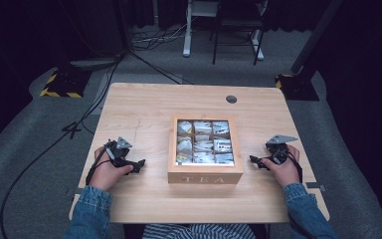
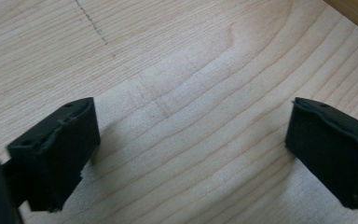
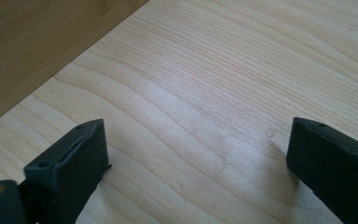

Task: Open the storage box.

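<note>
Both tongs rest on the surface [image 1: 144,99] with nothing between them: my left tongs [image 1: 138,166] lie to the left of the tea box [image 1: 205,177], my right tongs [image 1: 255,160] to its right, each with jaws spread wide and released. In the left gripper view the two black pads [image 2: 56,158] stand far apart over bare wood grain, and the right gripper view gives the same picture, with a slice of the box's darker side wall [image 3: 37,51] at the far left.

I judge this to be the very start of the work: my hands are parked on either side and the box is untouched. The next move likely calls for bringing the tongs inward to the box, either to steady its walls or to deal with its top, so I would need to lift off the surface and turn the jaws toward it without knocking it askew.

That box sits near the middle of the surface, slightly toward my near edge. It is a square wooden case with "TEA" on its near face and a window-like top, through which a grid of compartments holds pale, wrapped tea bags [image 1: 203,144]. Whether the top is a closed glazed lid or simply open I cannot tell.
</note>
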A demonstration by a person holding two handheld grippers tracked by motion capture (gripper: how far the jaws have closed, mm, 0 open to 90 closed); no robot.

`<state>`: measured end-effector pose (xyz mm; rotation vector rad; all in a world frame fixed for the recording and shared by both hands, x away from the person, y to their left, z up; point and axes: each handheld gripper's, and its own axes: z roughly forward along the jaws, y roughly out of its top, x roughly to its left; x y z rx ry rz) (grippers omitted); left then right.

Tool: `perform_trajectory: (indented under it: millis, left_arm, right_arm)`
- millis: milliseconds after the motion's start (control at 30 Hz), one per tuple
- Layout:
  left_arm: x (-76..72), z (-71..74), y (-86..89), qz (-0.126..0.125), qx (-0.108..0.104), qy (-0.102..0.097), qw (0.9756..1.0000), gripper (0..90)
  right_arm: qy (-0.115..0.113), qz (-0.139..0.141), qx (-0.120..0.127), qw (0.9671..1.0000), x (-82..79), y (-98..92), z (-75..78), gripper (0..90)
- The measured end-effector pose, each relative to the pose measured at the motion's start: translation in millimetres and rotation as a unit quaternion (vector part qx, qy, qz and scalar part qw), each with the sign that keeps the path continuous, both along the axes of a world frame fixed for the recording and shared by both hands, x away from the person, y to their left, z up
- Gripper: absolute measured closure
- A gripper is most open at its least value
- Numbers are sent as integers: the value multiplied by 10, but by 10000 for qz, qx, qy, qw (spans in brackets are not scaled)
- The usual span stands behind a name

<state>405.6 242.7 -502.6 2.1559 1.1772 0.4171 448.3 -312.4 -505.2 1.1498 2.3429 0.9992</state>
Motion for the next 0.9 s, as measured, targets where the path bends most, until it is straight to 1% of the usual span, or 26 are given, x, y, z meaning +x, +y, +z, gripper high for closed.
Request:
perform_trajectory:
  millis: [67,100,133,167,267,300,467,500,533,567,600,633,800,867,900]
  left_arm:
    - [-10,31,22,-26,24,27,10000,167]
    - [-15,40,27,-1,29,44,10000,201]
    - [-20,51,34,9,45,105,9999,211]
    - [-25,62,40,27,93,111,9999,217]
    - [-45,107,44,73,54,97,9999,225]
    - [-55,138,49,33,7,76,10000,234]
    - [-113,269,43,53,-189,-6,9998,249]
    - [-125,298,46,39,-195,-31,9998,250]
    - [-142,331,40,64,-268,-48,9996,251]
    - [-150,355,45,41,-257,-54,9996,254]
    - [-162,380,41,44,-309,-76,9995,254]
    - [-175,412,40,43,-326,-111,9994,254]
    - [-243,528,-5,-3,-339,-133,9993,255]
    - [-268,568,-27,-23,-341,-171,9993,258]
    - [-288,602,-44,-13,-390,-251,9989,267]
  right_arm:
    - [0,-2,6,10000,0,0,0,57]
    - [1,4,7,10000,0,-1,0,57]
    - [5,4,8,10000,0,-1,0,57]
    - [4,4,9,10000,0,-1,0,57]
    - [5,4,7,10000,0,-1,0,57]
    - [6,3,8,10000,0,-1,0,57]
    - [5,3,7,10000,0,-1,0,57]
    - [5,4,7,10000,0,-1,0,57]
    - [1,6,7,10000,0,-1,0,57]
    - [5,4,8,10000,0,-1,0,57]
    - [5,3,8,10000,0,-1,0,57]
    - [4,3,8,10000,0,-1,0,57]
    - [3,2,8,10000,0,-1,0,57]
    - [5,4,8,10000,0,-1,0,57]
    - [5,4,8,10000,0,-1,0,57]
